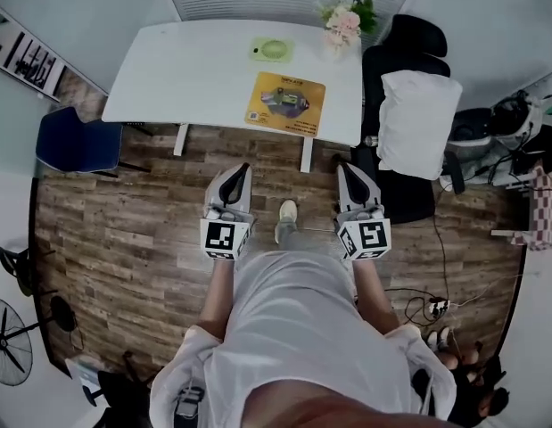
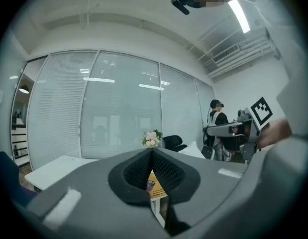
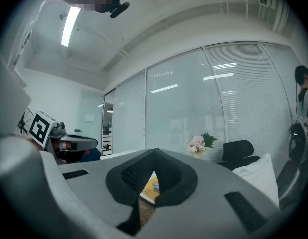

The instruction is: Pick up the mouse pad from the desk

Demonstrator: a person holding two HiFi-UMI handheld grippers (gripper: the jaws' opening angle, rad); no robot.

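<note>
The yellow mouse pad (image 1: 284, 103) lies flat on the white desk (image 1: 186, 69), near its front edge and right of the middle. Both grippers are held level over the wooden floor, short of the desk and pointing toward it. My left gripper (image 1: 245, 168) is shut with nothing in it, and my right gripper (image 1: 341, 166) is shut and empty too. In the left gripper view the pads meet at the tip (image 2: 152, 150) and a strip of the mouse pad (image 2: 154, 185) shows below them. The right gripper view shows the same past its closed tip (image 3: 155, 150), with the mouse pad (image 3: 150, 187) beyond.
A green dish (image 1: 272, 50) and a flower bunch (image 1: 345, 20) sit at the desk's back. A black office chair with a white pillow (image 1: 416, 123) stands right of the desk, a blue chair (image 1: 75, 141) left. Cables and a power strip (image 1: 434, 307) lie at the right. Another person (image 2: 217, 128) stands beyond.
</note>
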